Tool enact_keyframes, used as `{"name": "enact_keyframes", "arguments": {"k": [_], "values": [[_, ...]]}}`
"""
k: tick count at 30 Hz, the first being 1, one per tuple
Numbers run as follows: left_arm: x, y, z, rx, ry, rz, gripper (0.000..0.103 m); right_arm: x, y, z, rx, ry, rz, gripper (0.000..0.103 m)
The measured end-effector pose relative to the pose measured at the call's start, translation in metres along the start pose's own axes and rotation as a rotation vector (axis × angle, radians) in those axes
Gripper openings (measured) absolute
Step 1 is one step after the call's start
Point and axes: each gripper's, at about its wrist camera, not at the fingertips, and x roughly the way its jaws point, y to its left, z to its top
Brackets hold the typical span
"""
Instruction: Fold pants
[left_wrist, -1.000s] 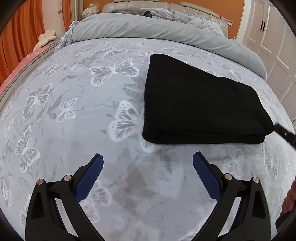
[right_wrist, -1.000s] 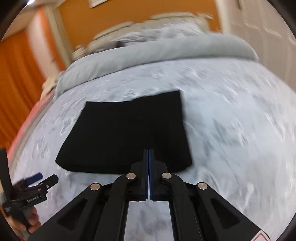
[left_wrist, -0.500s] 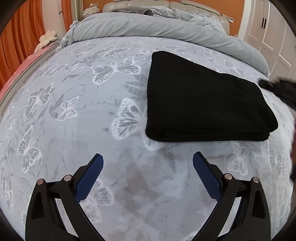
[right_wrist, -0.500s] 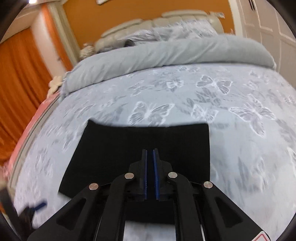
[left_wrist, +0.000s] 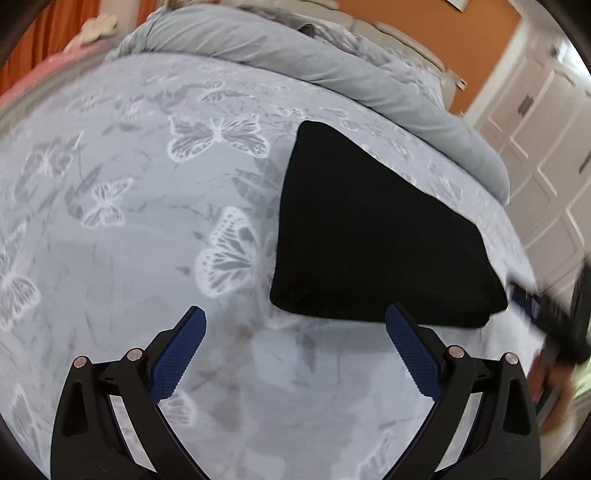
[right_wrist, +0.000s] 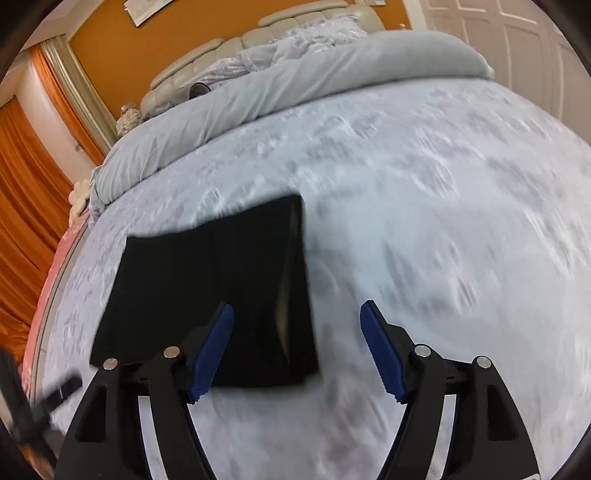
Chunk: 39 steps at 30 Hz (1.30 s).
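The black pants (left_wrist: 373, 236) lie folded into a flat rectangle on the butterfly-print bedspread (left_wrist: 147, 221). My left gripper (left_wrist: 295, 332) is open and empty, just short of the pants' near edge. In the right wrist view the pants (right_wrist: 207, 291) lie ahead and to the left. My right gripper (right_wrist: 297, 332) is open and empty, over the pants' near right corner. The right gripper also shows blurred at the far right of the left wrist view (left_wrist: 546, 317).
A rolled grey duvet (right_wrist: 295, 92) and pillows lie across the head of the bed. Orange curtains (right_wrist: 22, 206) hang on the left. White wardrobe doors (left_wrist: 546, 147) stand on the right. The bed's left edge (right_wrist: 48, 295) is pink.
My right gripper has opened from shut and drawn back toward the pants' near right corner. My left gripper stays open and has tilted and moved a little closer to the pants.
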Motion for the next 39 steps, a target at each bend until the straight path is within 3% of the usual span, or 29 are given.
{"name": "enact_keyframes", "arguments": {"k": [4,8,12,13,15,16,18,22,25,27,29,31,32,34,35,36,37,39], "values": [[0.005,-0.005,0.000,0.011,0.005,0.016,0.096,0.005,-0.015,-0.019,0.029,0.067,0.044,0.070],[0.029,-0.006,0.010,0.001,0.046,-0.070,0.096,0.020,-0.018,-0.014,0.140,0.081,0.165,0.073],[0.051,0.013,0.014,-0.101,0.104,-0.236,0.094,0.053,-0.023,-0.020,0.232,0.154,0.232,0.076],[0.057,0.020,0.015,-0.135,0.113,-0.271,0.090,0.054,-0.022,-0.022,0.224,0.141,0.235,0.065],[0.071,0.031,0.018,-0.201,0.148,-0.364,0.053,0.058,-0.014,-0.020,0.174,0.137,0.262,0.043],[0.078,0.034,0.020,-0.219,0.169,-0.369,0.048,0.056,-0.013,-0.020,0.175,0.128,0.264,0.035],[0.084,0.033,0.025,-0.211,0.177,-0.377,0.034,0.047,-0.004,-0.018,0.137,0.114,0.260,0.031],[0.053,0.012,0.035,-0.119,0.090,-0.340,0.028,0.013,0.016,-0.007,0.083,0.054,0.313,0.029],[0.053,0.004,0.036,-0.075,0.097,-0.280,0.030,0.011,0.016,-0.011,0.019,0.047,0.262,0.033],[0.078,0.005,0.023,-0.065,0.158,-0.211,0.042,0.050,-0.005,-0.031,0.080,0.160,0.227,0.042],[0.071,0.004,0.017,-0.049,0.097,-0.197,0.046,0.042,-0.017,-0.034,0.164,0.146,0.292,0.043],[0.052,-0.008,0.020,0.025,0.052,-0.106,0.049,0.018,-0.009,-0.027,0.119,0.119,0.218,0.048],[0.040,-0.014,0.022,0.056,0.003,-0.056,0.050,-0.008,-0.001,-0.027,0.070,0.039,0.144,0.049],[0.006,-0.029,0.018,0.121,-0.118,0.068,0.070,-0.040,0.015,-0.033,-0.011,-0.034,0.051,0.055],[-0.016,-0.038,0.011,0.149,-0.188,0.132,0.087,-0.059,0.026,-0.040,-0.052,-0.065,-0.006,0.057],[-0.030,-0.042,0.004,0.165,-0.230,0.160,0.093,-0.073,0.033,-0.047,-0.076,-0.093,-0.033,0.062],[-0.047,-0.050,-0.006,0.197,-0.277,0.192,0.094,-0.090,0.044,-0.060,-0.108,-0.129,-0.058,0.068],[-0.067,-0.062,-0.019,0.261,-0.305,0.236,0.095,-0.107,0.059,-0.081,-0.156,-0.154,-0.093,0.070]]}}
